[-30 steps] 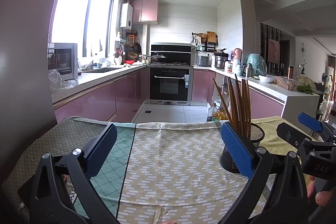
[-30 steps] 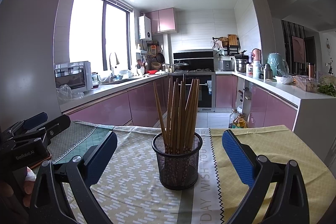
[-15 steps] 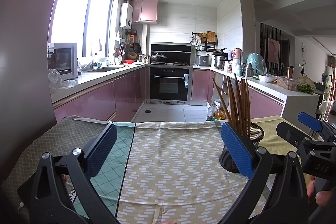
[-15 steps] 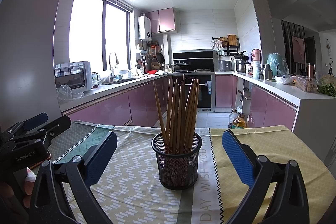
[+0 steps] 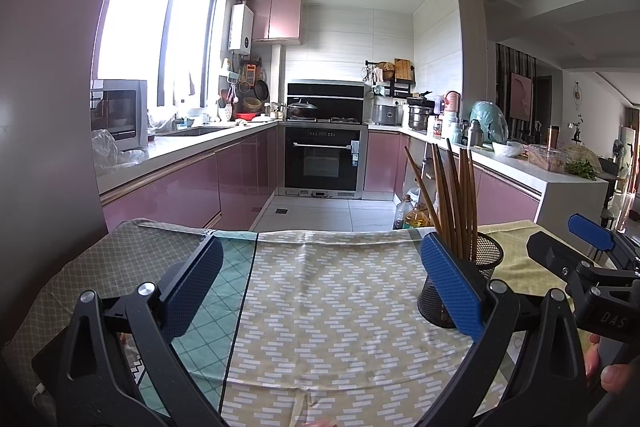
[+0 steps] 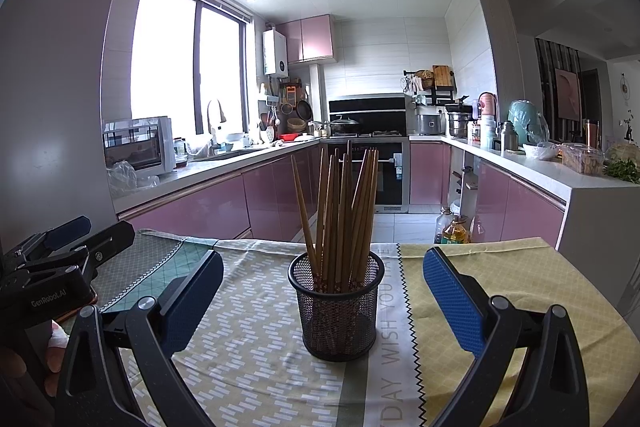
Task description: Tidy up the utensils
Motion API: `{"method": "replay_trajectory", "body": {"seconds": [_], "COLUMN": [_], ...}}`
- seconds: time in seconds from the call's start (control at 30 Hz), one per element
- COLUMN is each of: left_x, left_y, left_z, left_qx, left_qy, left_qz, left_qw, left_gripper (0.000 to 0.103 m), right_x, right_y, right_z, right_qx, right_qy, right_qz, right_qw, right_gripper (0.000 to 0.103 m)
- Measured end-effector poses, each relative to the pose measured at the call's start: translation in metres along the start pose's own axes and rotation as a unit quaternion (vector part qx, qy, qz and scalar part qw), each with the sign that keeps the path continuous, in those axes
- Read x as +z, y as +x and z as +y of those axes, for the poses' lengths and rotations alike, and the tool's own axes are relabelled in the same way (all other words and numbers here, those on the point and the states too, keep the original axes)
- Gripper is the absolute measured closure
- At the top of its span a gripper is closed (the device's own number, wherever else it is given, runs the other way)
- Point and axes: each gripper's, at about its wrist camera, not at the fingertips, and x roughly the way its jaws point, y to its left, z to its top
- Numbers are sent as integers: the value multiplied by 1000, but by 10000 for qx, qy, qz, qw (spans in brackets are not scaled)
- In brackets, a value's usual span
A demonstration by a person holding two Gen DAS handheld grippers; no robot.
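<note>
We have both grippers held level over the table, nothing gripped. Right gripper has its jaws spread wide, straddling the black wire-mesh cylindrical holder from the near side, pads not touching it. Left gripper also has jaws wide apart, aimed at bare patterned tablecloth; the holder sits just behind its right blue pad.

The bundle of brown wooden chopsticks stands in the holder, centre of the table from the right wrist view, right of centre from the left. Long axis near vertical, upper ends fanning out slightly; one stick leans off to the left. Which ends are tips we cannot tell, since the lower ends are hidden by mesh.

Our read: task looks close to done or not yet started, no loose utensils visible on the cloth.

If we pick next, we go for the leaning stick: come in above the rim, pads square to the shaft, close gently, lift straight up along the axis. The holder looks light, so a sideways pull could tip it.
</note>
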Motion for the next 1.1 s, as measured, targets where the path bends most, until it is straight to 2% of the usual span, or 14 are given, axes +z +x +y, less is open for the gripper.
{"method": "replay_trajectory", "body": {"seconds": [1.1], "left_x": [-4], "left_y": [0], "left_z": [-7], "left_qx": [-24], "left_qy": [1], "left_qz": [42], "left_qw": [10000], "left_gripper": [5], "right_x": [-3], "right_y": [-2], "right_z": [1], "right_qx": [-20], "right_qy": [-6], "right_qz": [2], "right_qw": [10000], "right_gripper": [6]}}
